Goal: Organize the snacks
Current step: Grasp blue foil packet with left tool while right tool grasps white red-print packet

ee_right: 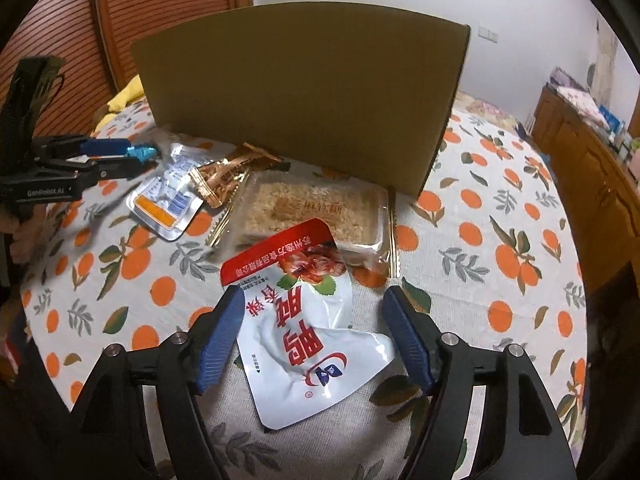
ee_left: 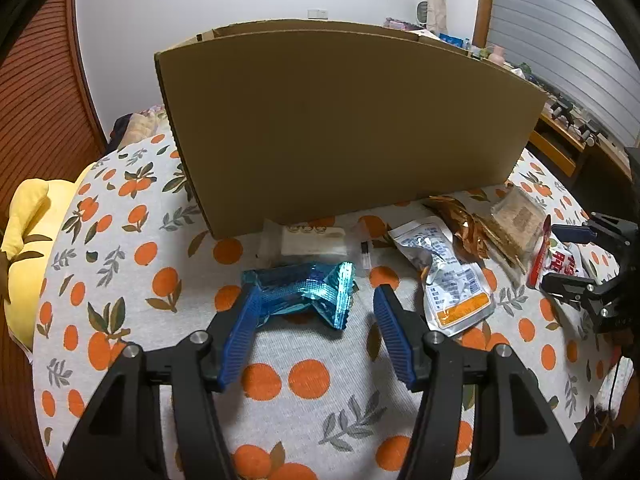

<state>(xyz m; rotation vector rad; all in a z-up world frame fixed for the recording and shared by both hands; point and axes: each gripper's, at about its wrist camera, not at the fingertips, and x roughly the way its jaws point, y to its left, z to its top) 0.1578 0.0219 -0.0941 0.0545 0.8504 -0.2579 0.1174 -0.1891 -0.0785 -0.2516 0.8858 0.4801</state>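
While both hand-held grippers gape wide, left straddles blue packet, right red-white pouch.

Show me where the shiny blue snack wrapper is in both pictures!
Left wrist view: the shiny blue wrapper lies low in the middle, between the open left tool fingers.
Right wrist view: only a blue tip peeks out far left.
Shared landmark: the cardboard box behind the snacks.

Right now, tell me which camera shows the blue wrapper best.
The left wrist view: the blue wrapper lies close and whole between the open left tool. The right wrist view shows only a small tip of it at that tool, far left.
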